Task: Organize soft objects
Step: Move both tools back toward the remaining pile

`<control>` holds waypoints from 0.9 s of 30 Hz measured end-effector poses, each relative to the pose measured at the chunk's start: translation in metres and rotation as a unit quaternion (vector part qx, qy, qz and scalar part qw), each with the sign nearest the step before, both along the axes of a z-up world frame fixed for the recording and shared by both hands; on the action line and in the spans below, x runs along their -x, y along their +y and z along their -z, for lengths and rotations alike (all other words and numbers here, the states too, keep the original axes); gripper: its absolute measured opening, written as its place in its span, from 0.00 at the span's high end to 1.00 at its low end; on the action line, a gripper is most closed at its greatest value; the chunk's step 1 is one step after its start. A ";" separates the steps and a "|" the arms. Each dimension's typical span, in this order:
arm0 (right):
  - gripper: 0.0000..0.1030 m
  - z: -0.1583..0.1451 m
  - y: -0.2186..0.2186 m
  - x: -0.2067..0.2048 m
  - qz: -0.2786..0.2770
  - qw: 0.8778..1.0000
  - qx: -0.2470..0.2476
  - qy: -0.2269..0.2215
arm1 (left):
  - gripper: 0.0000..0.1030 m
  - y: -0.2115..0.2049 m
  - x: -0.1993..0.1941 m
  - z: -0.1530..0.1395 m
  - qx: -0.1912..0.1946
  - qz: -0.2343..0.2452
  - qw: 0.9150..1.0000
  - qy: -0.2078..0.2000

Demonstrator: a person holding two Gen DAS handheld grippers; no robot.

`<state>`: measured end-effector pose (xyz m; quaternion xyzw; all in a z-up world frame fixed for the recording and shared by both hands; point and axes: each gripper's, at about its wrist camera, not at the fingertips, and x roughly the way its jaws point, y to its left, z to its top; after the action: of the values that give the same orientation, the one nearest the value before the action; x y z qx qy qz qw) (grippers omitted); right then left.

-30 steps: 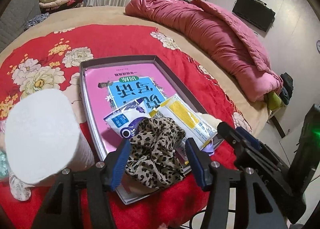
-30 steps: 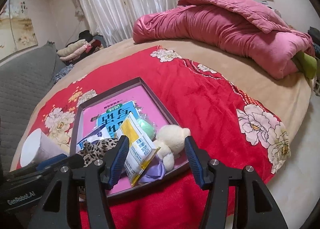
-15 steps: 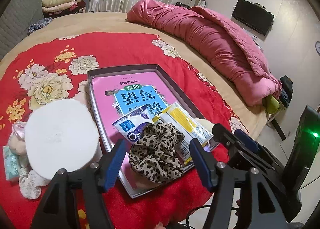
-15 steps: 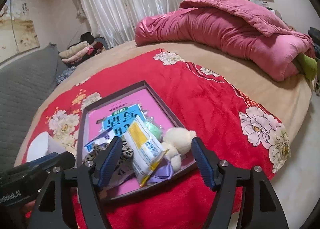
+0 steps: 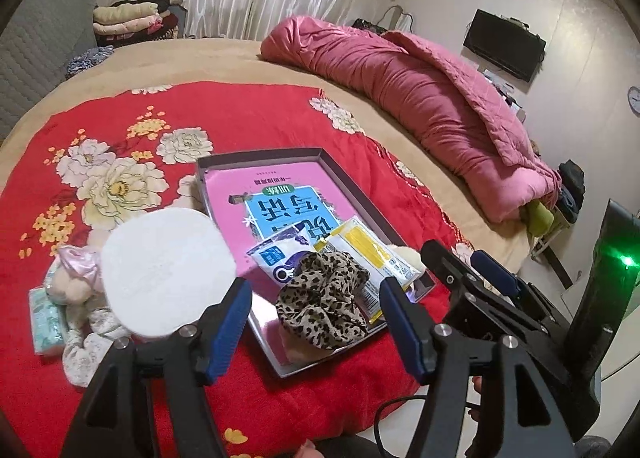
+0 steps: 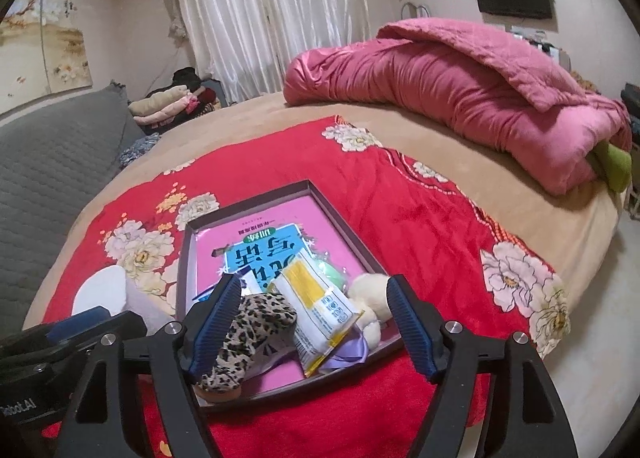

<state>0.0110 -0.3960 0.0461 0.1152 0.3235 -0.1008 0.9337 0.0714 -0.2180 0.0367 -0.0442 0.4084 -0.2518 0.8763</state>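
A: From the left wrist?
B: The left hand-held gripper (image 5: 316,322) is spread with nothing between its pads, above the leopard scrunchie (image 5: 322,304) lying in the tray (image 5: 260,156) on the bed; a white roll (image 5: 166,258) stands beside the tray.

A: And the right wrist?
B: The right hand-held gripper (image 6: 314,324), jaws just widened, pinches nothing; the yellow packet (image 6: 316,304) and plush toy (image 6: 370,294) lie in the tray.

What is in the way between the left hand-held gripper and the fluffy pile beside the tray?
The white roll is. It stands between the open left hand-held gripper and the soft pile lying left of the tray, partly hiding it.
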 end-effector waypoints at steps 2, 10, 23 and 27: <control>0.26 -0.005 0.004 0.002 -0.001 1.000 0.006 -0.004 | 0.36 0.007 0.004 -0.005 0.006 -0.002 1.000 -0.003; 0.25 -0.025 0.025 0.010 -0.002 0.999 0.033 -0.016 | 0.36 0.040 0.015 -0.024 0.020 -0.021 0.999 -0.017; 0.25 -0.061 0.088 0.018 -0.045 0.995 0.068 -0.052 | 0.36 0.127 0.024 -0.036 0.022 -0.096 0.995 -0.021; 0.25 -0.068 0.108 0.021 -0.064 0.994 0.069 -0.061 | 0.36 0.149 0.027 -0.037 0.018 -0.115 0.993 -0.019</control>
<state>-0.0101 -0.2877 0.1145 0.0358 0.2647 -0.0561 0.9620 0.0441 -0.0685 0.0732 -0.1017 0.3788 -0.1573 0.9063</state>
